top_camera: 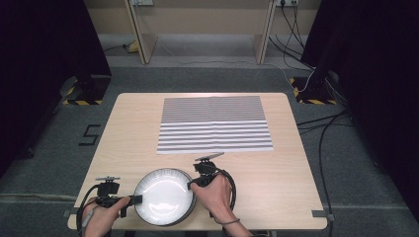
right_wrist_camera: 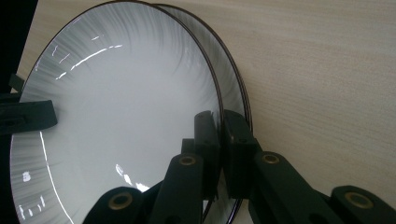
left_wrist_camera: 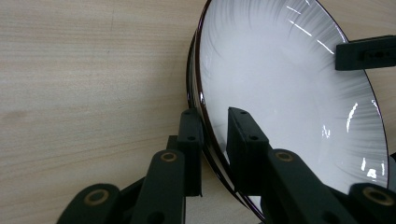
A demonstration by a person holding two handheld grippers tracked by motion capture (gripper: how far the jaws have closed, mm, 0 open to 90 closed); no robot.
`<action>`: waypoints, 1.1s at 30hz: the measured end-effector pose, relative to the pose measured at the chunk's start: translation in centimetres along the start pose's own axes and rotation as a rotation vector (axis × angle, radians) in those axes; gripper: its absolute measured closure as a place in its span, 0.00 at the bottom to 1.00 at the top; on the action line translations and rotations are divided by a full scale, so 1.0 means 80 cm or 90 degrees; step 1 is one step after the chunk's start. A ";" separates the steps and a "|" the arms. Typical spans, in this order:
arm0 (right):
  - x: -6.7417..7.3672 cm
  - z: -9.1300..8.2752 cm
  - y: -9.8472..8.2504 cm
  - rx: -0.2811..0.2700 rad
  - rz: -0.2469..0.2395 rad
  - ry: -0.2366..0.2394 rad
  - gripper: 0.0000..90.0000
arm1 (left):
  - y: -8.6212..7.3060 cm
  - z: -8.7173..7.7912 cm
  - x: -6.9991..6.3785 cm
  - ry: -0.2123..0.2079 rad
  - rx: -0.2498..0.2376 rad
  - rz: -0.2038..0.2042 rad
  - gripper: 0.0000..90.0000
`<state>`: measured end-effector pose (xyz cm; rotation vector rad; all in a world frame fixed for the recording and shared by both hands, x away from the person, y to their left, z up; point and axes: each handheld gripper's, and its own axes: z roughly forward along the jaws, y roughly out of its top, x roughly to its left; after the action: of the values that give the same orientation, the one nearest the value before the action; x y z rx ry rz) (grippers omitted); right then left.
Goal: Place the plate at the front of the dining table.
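A white plate (top_camera: 163,195) with a dark rim sits near the table's front edge, on top of a second plate (right_wrist_camera: 233,79) of the same kind. My left gripper (top_camera: 136,199) is at its left rim. In the left gripper view the left gripper (left_wrist_camera: 215,126) has one jaw outside the rim and one on the white inside of the plate (left_wrist_camera: 280,84), and it is shut on the rim. My right gripper (top_camera: 190,183) is at the right rim. There the right gripper (right_wrist_camera: 219,123) is shut tight on the edge of the upper plate (right_wrist_camera: 121,107).
A grey-and-white striped mat (top_camera: 215,123) lies flat on the far half of the wooden table (top_camera: 286,187). Dark curtains stand at both sides, with cables on the floor to the right. A hand holds each gripper from the front edge.
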<state>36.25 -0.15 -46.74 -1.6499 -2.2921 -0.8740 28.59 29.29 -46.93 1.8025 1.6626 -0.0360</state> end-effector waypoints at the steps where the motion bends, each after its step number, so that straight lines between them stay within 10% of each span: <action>1: 0.000 0.000 0.001 -0.001 0.002 -0.001 0.96 | 0.001 0.001 0.001 -0.002 0.002 -0.001 0.85; 22: 0.014 -0.015 0.005 -0.040 -0.042 -0.047 0.97 | 0.033 0.001 -0.002 0.017 0.061 -0.010 0.92; 33: 0.002 -0.021 0.005 -0.021 -0.026 -0.014 0.97 | 0.042 -0.002 -0.007 0.009 0.071 -0.018 0.94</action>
<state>36.21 -0.88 -45.14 -1.6386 -2.3463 -0.9126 31.44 29.01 -45.06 1.8654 1.7256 -0.1320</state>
